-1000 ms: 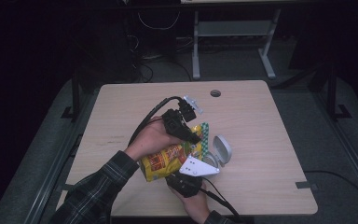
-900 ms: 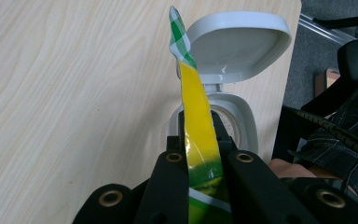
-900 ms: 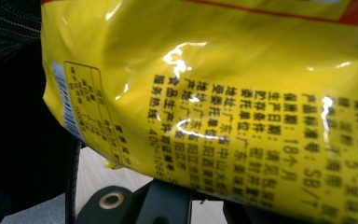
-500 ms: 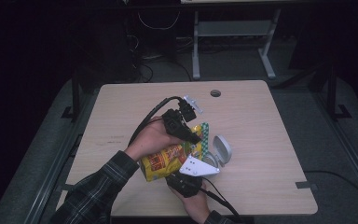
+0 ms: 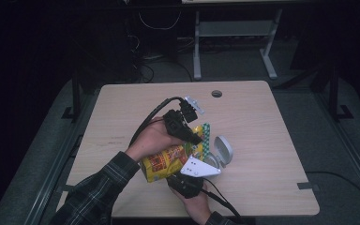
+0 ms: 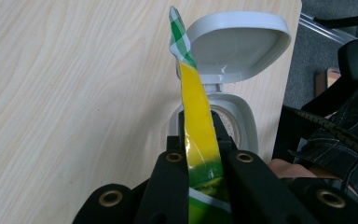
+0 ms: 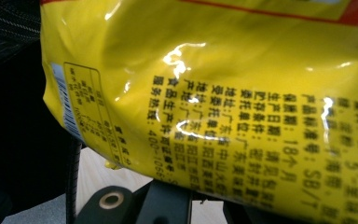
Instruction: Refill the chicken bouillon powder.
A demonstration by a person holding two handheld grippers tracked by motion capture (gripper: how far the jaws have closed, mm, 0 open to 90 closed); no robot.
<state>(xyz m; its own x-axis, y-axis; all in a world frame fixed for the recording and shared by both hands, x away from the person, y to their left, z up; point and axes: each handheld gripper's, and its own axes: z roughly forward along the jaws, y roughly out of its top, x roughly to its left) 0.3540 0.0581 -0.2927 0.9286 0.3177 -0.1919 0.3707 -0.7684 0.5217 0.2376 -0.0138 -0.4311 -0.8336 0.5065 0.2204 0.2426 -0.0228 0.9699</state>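
Pinching bag edge (image 6: 196, 112), left tongs (image 6: 198, 140)

Overhead plus two close gripper cams

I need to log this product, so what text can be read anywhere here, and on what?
"18个月", back of the yellow snack bag, right gripper view.
"400-", same panel, lower edge.
Other Chinese print and the barcode there: too blurred to read.
Red label on the bag's front, high view: too small.
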